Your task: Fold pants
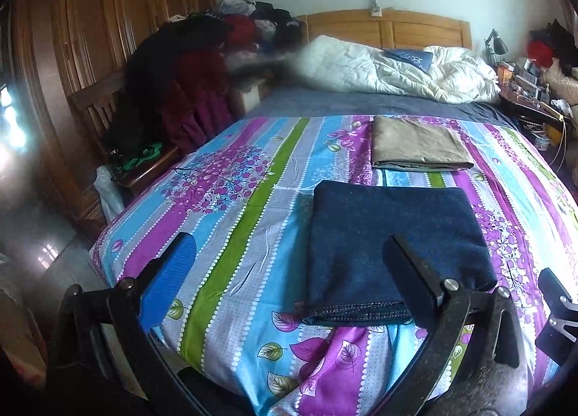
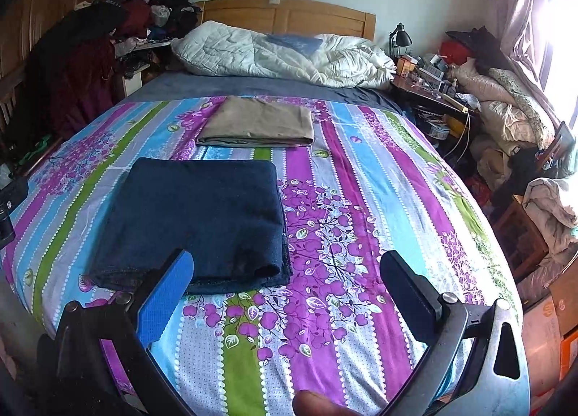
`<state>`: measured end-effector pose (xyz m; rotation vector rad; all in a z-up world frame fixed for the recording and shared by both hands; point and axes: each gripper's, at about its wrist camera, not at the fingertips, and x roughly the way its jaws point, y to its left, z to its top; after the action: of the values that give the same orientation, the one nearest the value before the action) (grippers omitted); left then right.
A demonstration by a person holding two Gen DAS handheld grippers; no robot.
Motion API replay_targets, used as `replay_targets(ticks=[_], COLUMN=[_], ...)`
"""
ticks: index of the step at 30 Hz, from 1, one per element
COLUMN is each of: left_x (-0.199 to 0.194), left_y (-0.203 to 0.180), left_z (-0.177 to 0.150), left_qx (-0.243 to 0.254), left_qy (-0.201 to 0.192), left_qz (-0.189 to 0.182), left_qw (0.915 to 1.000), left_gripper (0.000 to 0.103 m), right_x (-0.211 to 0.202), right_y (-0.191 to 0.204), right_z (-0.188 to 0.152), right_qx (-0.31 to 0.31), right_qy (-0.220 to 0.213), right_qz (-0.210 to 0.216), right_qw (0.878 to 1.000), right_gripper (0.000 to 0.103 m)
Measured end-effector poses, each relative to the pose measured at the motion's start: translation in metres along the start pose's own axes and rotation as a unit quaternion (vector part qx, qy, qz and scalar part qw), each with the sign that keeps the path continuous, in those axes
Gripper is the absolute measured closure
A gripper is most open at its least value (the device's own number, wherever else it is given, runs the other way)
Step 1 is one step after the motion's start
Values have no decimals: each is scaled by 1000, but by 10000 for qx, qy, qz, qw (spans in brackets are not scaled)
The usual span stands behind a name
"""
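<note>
Folded dark navy denim pants (image 1: 393,246) are lying flat on the striped floral purple-blue-green bedsheet (image 1: 231,235), near the foot edge. Folded tan fabric rectangle (image 2: 258,123) is sitting beyond them, apart, toward the rumpled white quilt (image 2: 281,54). Left gripper (image 1: 289,275) is hovering with fingers spread wide, nothing between them, right finger overlapping the pants in view, contact probably none. Right gripper (image 2: 289,289) is hanging spread wide too, holding nothing.
</note>
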<state>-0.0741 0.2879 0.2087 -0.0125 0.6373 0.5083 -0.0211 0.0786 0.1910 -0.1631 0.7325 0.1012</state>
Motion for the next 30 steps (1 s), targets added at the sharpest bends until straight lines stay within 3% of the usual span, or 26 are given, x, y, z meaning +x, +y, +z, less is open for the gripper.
replay_targets(ticks=[11,30], left_x=[1,17], left_y=[-8,-24], left_z=[-7,-28], left_qx=[256,485], left_qy=[-45,428], left_qz=[59,-135], left_qw=[9996,9978], left_gripper=[0,0], right_x=[7,38], right_y=[8,10], right_z=[-6,-17], right_qx=[-70,-113], right_qy=[148,556], right_qz=[49,5], right_qw=[9999,9984], right_gripper=[0,0])
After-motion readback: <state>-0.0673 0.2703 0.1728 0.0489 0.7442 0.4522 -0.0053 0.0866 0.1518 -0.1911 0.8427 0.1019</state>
